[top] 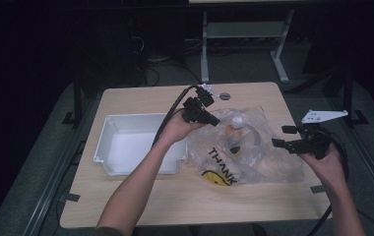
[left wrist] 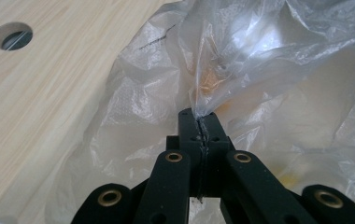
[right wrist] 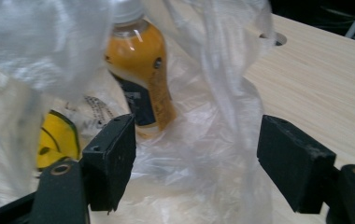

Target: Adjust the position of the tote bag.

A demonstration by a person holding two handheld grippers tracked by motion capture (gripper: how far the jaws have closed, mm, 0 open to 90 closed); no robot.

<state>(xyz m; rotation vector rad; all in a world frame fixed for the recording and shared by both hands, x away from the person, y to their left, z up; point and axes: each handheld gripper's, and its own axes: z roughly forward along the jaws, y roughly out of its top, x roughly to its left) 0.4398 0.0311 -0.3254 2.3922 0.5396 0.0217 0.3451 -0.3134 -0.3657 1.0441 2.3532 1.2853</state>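
Here, left gripper [left wrist: 199,122] clamped shut on a pinch of the clear plastic bag [top: 254,147], bag lying on the table [top: 140,196] beside the white bin [top: 126,142], orange bottle [right wrist: 140,70] inside, right gripper [right wrist: 196,163] spread wide, empty.

On the clear plastic bag [top: 244,152] lying on the wooden table, black capital letters read "THANK"; the word runs on past that, but the rest is lost in the folds of the plastic. Just below the letters sits a yellow smiley face sign [top: 214,178] with black outlines, printed on the same bag. In the right gripper view, part of the yellow smiley face [right wrist: 56,140] shows through the plastic, with a few black printed letters beside it that are too blurred to read. The bottle of orange drink [right wrist: 140,70] inside the bag wears a dark label [right wrist: 140,106], and its print cannot be made out.
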